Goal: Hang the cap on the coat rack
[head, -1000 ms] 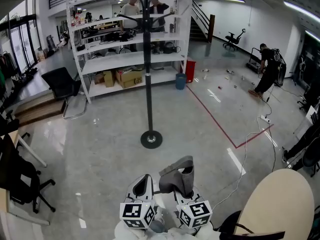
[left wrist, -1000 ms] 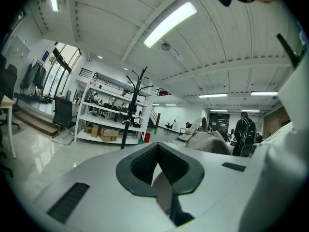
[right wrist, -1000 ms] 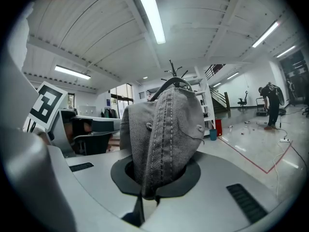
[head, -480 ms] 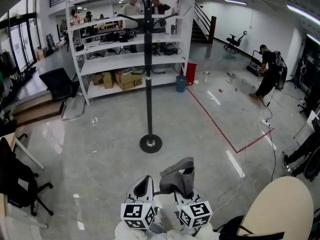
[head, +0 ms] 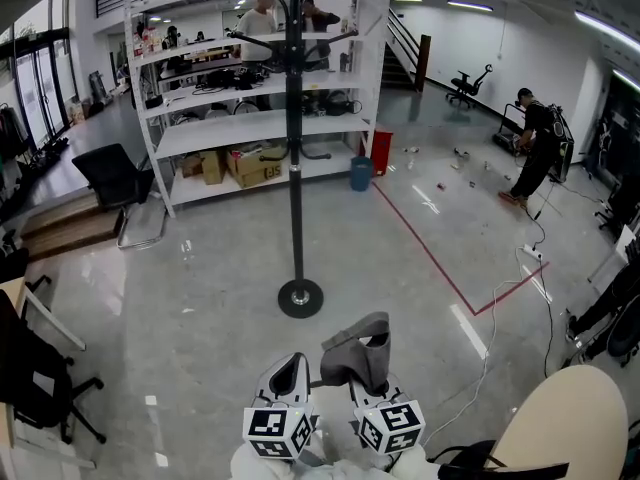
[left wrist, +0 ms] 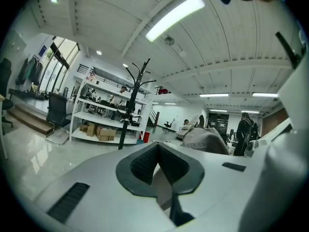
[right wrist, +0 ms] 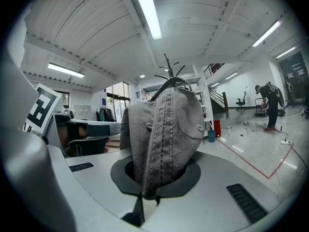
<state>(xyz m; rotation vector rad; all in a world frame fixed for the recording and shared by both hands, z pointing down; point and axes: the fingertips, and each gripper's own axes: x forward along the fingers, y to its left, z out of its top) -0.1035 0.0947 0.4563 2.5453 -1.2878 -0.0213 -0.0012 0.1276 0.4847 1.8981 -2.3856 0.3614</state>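
Observation:
A grey denim cap (head: 356, 351) sticks up from my right gripper (head: 368, 372), which is shut on its fabric low in the head view. In the right gripper view the cap (right wrist: 161, 127) fills the middle, pinched between the jaws of the right gripper (right wrist: 153, 180). Beside it, my left gripper (head: 290, 368) holds nothing; its jaws meet in the left gripper view (left wrist: 158, 170). The black coat rack (head: 293, 148) stands ahead on the floor on its round base (head: 300, 298). Its hooks show past the cap (right wrist: 169, 74) and far off in the left gripper view (left wrist: 128, 110).
White shelving (head: 250, 98) with boxes stands behind the rack. A black office chair (head: 40, 368) is at the left, a beige rounded chair back (head: 560, 408) at the lower right. Red floor tape (head: 430, 253) and a cable (head: 490, 338) run on the right; a person (head: 535, 143) bends far right.
The coat rack and the shelving have come nearer in the head view. Both grippers keep their place in the frame, the cap still held in the right one.

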